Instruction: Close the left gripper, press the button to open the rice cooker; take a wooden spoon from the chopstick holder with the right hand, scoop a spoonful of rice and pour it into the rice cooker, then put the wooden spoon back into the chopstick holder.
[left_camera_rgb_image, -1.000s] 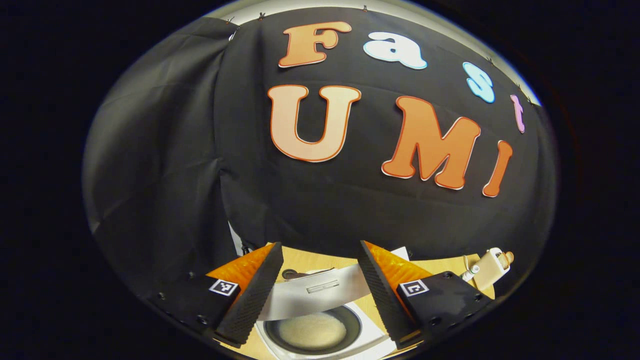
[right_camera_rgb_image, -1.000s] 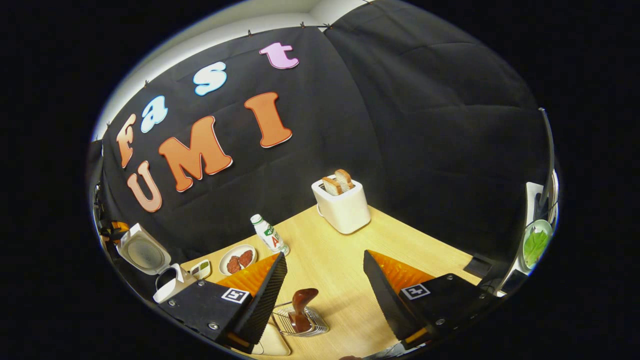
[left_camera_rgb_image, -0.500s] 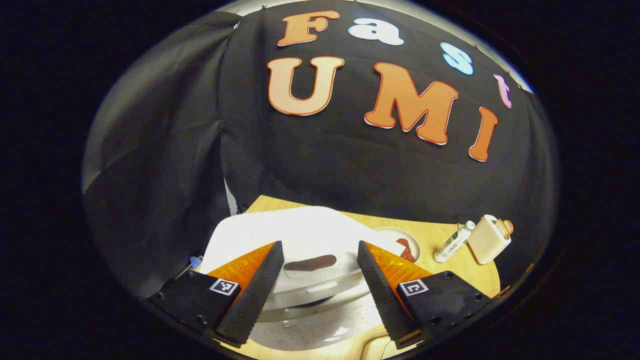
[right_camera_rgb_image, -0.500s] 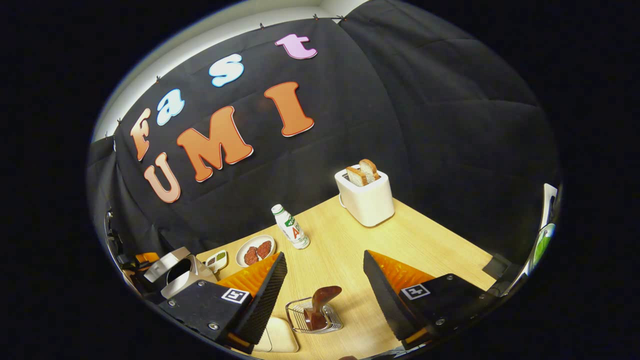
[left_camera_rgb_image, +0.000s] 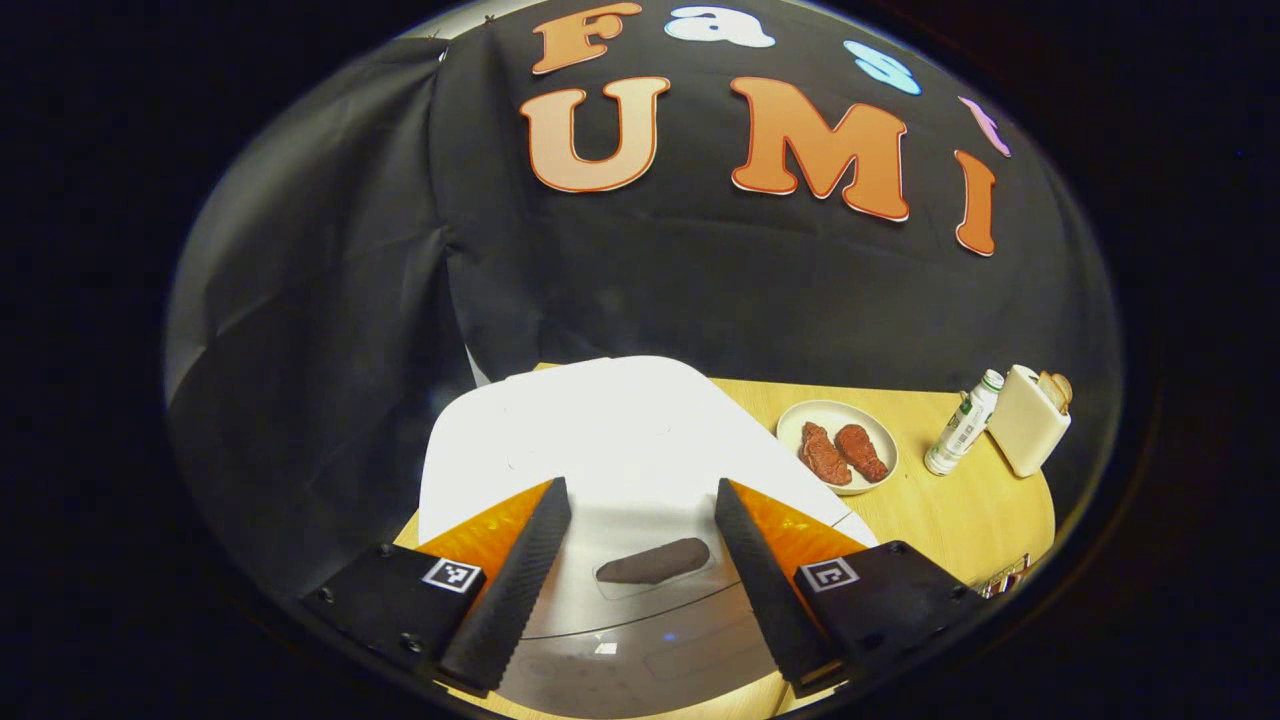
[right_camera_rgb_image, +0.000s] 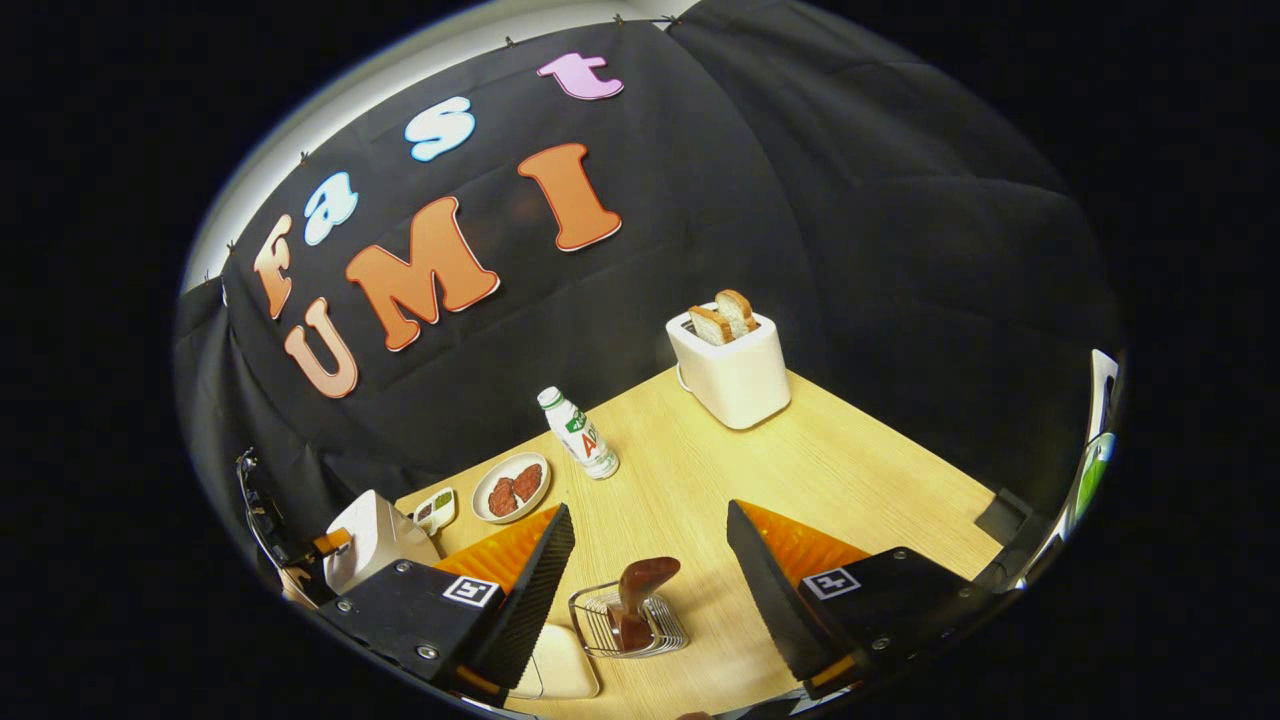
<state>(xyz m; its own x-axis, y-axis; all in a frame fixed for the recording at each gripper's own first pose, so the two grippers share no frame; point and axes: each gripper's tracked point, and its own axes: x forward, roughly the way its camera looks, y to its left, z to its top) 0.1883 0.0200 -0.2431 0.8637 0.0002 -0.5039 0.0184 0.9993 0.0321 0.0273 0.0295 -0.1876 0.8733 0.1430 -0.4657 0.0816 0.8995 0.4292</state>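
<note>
The white rice cooker (left_camera_rgb_image: 600, 440) stands with its lid down right under my left gripper (left_camera_rgb_image: 640, 490), which is open. A dark oblong piece (left_camera_rgb_image: 652, 562) on the lid's front lies between the two fingers, untouched. In the right gripper view the cooker (right_camera_rgb_image: 378, 535) sits at the far left of the table. The wooden spoon (right_camera_rgb_image: 640, 590) stands in the wire chopstick holder (right_camera_rgb_image: 628, 628), bowl end up. My right gripper (right_camera_rgb_image: 648, 510) is open and hangs just above and behind the holder. A pale dish (right_camera_rgb_image: 560, 665) sits left of the holder, partly hidden by a finger.
A plate with two pieces of meat (left_camera_rgb_image: 838, 447), a small bottle (left_camera_rgb_image: 962, 425) and a white toaster with bread (left_camera_rgb_image: 1030, 420) stand right of the cooker on the wooden table (right_camera_rgb_image: 800, 470). A small sauce dish (right_camera_rgb_image: 433, 507) lies beside the plate.
The cooker's lid has gone from standing open, with rice showing in the pot, to fully down. My left gripper followed it down. The right gripper shifted only slightly above the holder.
</note>
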